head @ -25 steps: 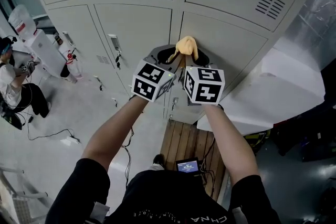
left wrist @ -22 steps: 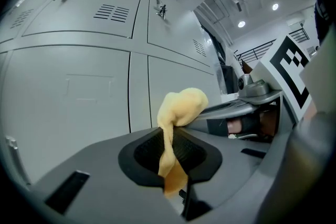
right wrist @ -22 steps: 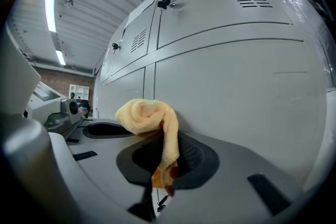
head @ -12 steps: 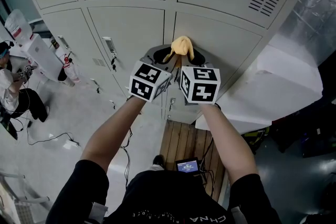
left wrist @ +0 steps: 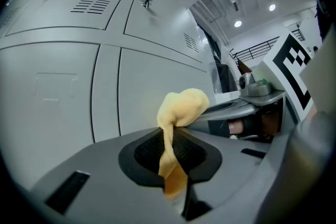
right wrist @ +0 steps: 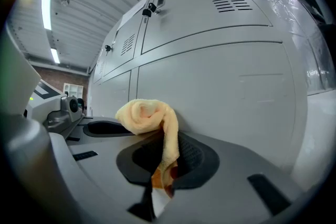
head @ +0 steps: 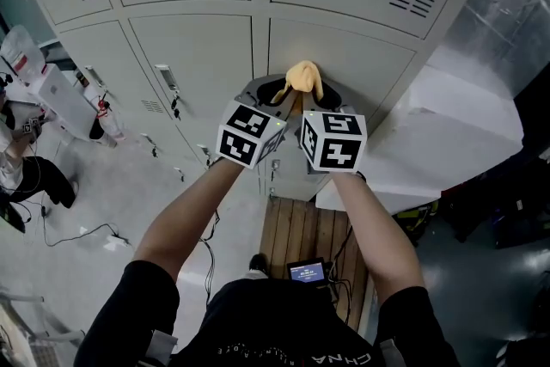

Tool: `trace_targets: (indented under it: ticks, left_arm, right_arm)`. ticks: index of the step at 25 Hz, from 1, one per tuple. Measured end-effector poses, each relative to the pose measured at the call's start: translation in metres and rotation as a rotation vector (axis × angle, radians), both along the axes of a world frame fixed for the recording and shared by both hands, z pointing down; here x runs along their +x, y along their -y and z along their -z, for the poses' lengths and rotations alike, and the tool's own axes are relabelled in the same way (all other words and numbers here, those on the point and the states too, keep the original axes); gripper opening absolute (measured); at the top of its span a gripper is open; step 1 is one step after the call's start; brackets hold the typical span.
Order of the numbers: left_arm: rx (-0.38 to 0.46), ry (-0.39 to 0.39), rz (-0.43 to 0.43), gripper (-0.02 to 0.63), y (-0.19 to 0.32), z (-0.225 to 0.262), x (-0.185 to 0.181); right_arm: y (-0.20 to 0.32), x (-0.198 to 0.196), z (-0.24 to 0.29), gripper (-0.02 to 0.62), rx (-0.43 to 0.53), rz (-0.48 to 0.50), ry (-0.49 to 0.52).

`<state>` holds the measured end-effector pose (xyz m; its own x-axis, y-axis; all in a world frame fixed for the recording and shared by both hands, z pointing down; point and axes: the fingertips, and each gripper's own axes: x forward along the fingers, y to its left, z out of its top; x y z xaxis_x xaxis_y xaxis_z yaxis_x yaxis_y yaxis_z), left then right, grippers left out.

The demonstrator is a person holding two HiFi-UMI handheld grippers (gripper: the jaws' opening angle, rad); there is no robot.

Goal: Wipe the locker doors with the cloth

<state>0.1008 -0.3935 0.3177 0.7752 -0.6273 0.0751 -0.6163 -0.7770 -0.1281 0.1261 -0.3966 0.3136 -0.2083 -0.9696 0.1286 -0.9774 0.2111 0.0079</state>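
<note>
The left gripper (left wrist: 169, 157) and right gripper (right wrist: 164, 162) are both pinching the cloth (head: 302, 76), jaws pressed together on it, and are holding its bunched end against the door (head: 361, 69) at centre frame. Wiping is seemingly under way here. Nothing is showing which neighbouring doors (head: 198, 47) are done.
</note>
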Motion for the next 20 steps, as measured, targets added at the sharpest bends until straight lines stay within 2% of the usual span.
trace_targets:
  ticks: [20]
  left_arm:
    - [-0.004,0.032,-0.159,0.054,-0.025,-0.005,0.094]
  right_arm:
    - [-0.028,0.094,-0.006,0.061,-0.011,-0.159,0.000]
